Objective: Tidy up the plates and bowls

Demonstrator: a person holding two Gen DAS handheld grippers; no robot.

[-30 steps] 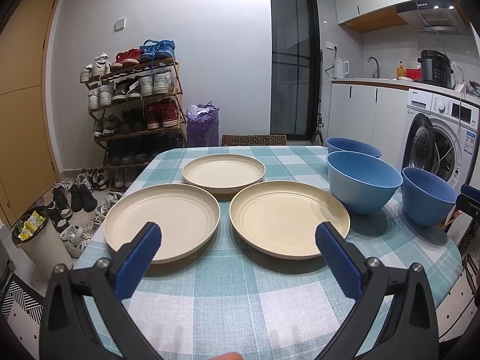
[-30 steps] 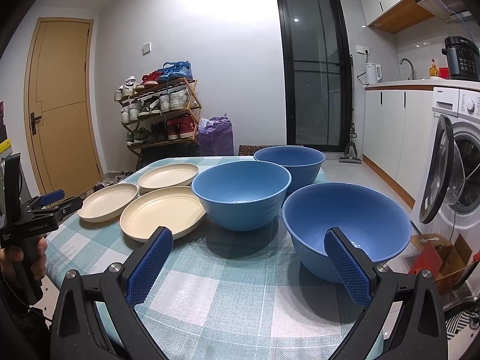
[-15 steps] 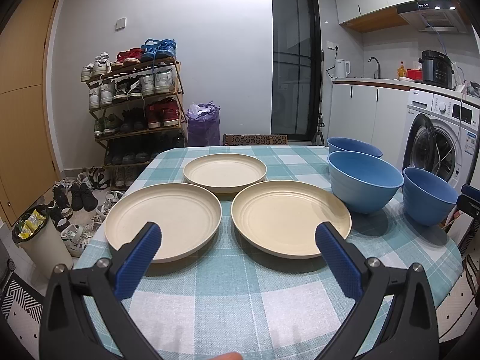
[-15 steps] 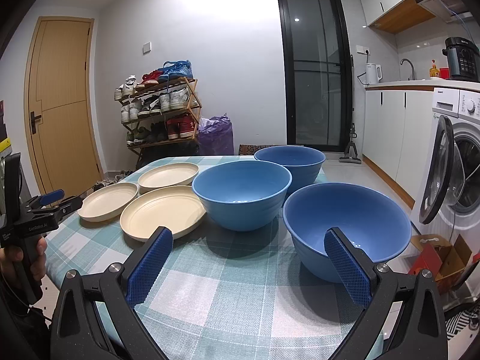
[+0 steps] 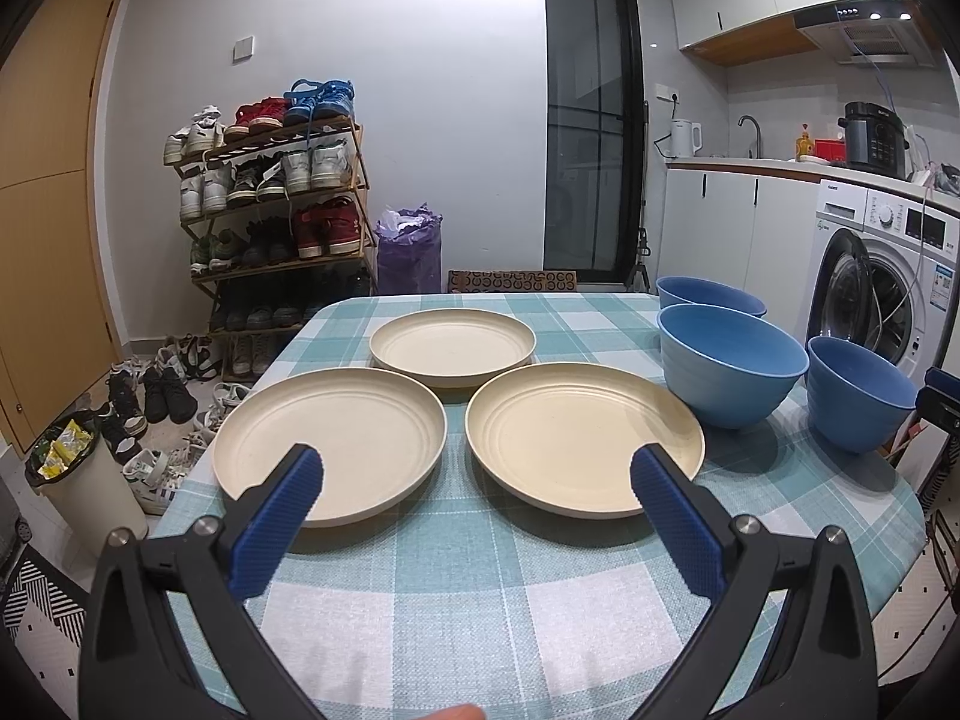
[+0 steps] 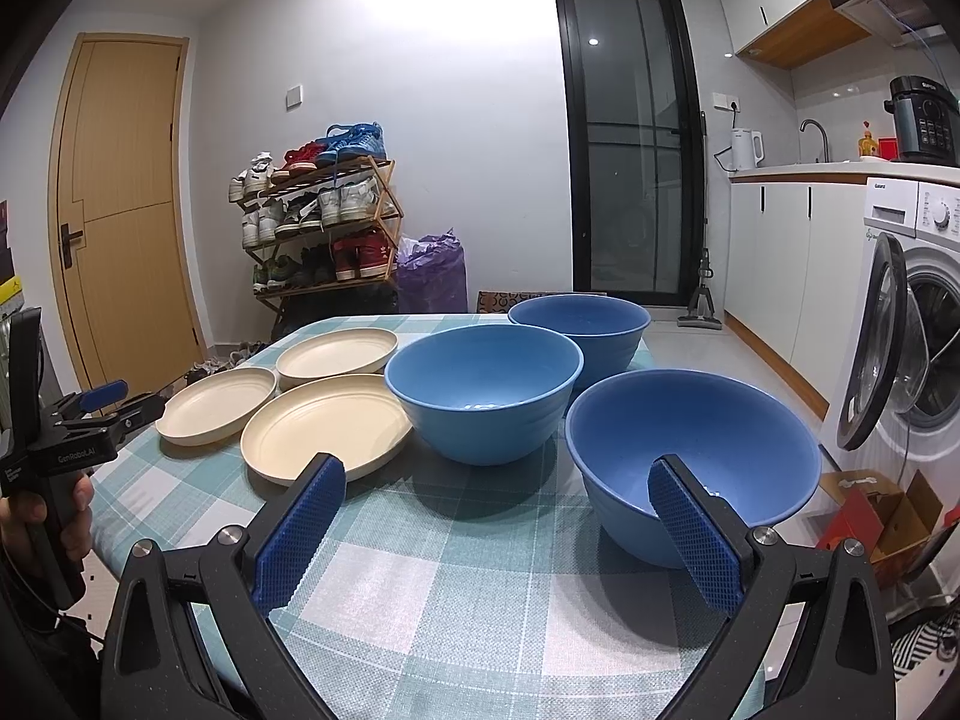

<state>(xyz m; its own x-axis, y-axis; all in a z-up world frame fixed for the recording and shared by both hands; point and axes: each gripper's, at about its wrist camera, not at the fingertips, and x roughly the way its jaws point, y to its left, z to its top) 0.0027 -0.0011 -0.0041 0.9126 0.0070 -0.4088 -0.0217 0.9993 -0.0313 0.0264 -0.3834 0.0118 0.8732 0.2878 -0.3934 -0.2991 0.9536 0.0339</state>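
Observation:
Three cream plates lie on the checked tablecloth: a near-left plate (image 5: 330, 444), a near-right plate (image 5: 582, 444) and a far plate (image 5: 453, 345). Three blue bowls stand to their right: the middle bowl (image 5: 729, 363), the far bowl (image 5: 708, 294) and the near bowl (image 5: 858, 393). My left gripper (image 5: 477, 468) is open and hovers just short of the two near plates, holding nothing. My right gripper (image 6: 498, 474) is open in front of the near bowl (image 6: 690, 450) and the middle bowl (image 6: 483, 387), also holding nothing.
The table (image 5: 480, 588) has bare cloth in front of the plates. A shoe rack (image 5: 270, 198) and a bin (image 5: 78, 480) stand left of it. A washing machine (image 5: 882, 288) with its door ajar is on the right. A hand (image 6: 36, 516) holds the left gripper's handle.
The left gripper has eased back slightly, so the plates sit a little farther off. The right gripper's view is nearly unchanged.

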